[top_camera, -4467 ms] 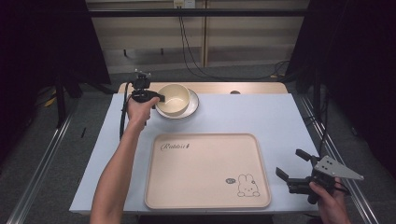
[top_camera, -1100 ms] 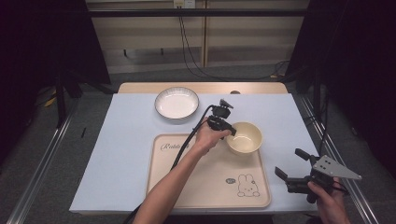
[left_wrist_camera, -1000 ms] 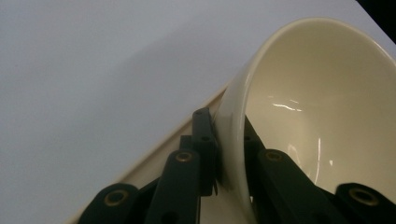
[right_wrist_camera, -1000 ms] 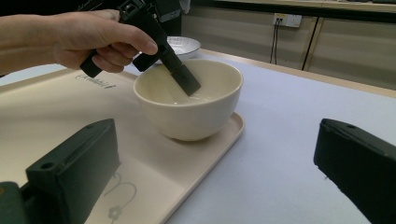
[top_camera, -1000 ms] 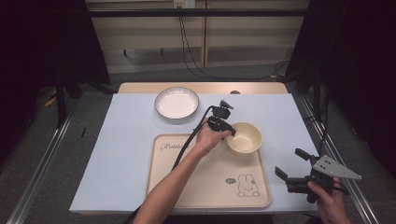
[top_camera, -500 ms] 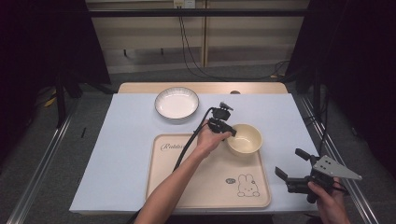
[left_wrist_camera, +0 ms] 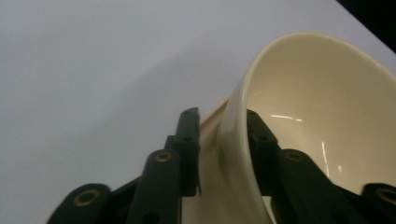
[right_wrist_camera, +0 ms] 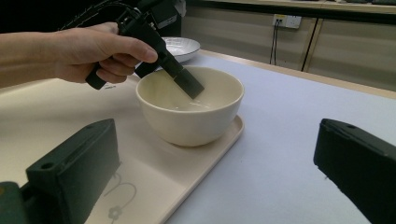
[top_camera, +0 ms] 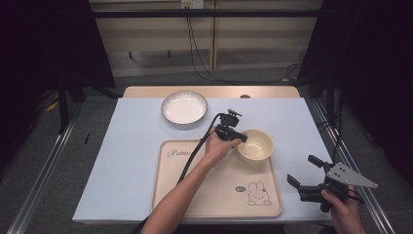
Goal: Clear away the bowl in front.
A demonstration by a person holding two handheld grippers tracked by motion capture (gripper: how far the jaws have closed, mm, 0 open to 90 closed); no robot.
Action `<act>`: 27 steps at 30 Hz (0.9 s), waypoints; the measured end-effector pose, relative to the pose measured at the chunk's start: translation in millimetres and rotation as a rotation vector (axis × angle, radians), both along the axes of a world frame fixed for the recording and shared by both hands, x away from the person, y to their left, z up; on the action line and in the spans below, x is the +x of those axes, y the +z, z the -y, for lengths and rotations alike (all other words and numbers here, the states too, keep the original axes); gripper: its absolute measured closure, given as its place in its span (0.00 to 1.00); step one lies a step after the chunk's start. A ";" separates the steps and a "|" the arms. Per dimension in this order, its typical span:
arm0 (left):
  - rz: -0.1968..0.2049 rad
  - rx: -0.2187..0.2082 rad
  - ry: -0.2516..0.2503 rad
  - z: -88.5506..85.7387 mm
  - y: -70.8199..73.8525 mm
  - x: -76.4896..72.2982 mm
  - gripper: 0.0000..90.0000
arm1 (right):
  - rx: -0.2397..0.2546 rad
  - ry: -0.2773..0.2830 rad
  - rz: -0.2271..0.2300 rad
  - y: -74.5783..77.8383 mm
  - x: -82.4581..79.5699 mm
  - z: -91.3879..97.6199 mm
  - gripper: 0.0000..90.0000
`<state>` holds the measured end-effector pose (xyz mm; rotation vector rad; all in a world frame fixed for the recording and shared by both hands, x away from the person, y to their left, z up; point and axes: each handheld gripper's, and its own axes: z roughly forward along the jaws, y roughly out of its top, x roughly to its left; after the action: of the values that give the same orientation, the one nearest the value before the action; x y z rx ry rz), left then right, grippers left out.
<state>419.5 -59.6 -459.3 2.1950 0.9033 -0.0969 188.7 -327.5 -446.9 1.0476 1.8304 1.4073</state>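
white plate (top_camera: 184, 107) sits well behind the bowl (top_camera: 255, 145).

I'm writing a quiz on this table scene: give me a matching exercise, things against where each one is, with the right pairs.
Things:
1. bowl
2. white plate
3. left gripper
4. right gripper

Places:
A. past the tray's far edge, on the cloth
B. jaws astride the bowl's rim
C. on the tray's far right corner
D. off the tray's right side, jaws apart

Pairs: 1-C, 2-A, 3-B, 4-D
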 end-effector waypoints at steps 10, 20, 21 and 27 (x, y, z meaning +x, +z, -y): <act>0.112 -0.074 0.056 -13.8 10.5 -5.6 0.31 | 0.002 -0.003 0.003 0.2 -0.1 0.1 0.00; 0.164 -0.120 0.118 -38.9 19.7 -11.2 0.05 | 0.002 0.000 0.004 0.2 0.1 0.2 0.00; 0.174 -0.117 0.131 -41.1 20.4 -12.4 0.03 | 0.001 -0.001 0.006 0.2 0.2 0.1 0.00; 0.199 -0.100 0.190 -62.4 28.1 -15.1 0.04 | -0.001 -0.003 0.005 0.2 0.8 -0.1 0.00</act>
<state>404.4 2.7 -431.2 1.9762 0.9672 0.1617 189.5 -327.5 -446.8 1.0449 1.8251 1.4056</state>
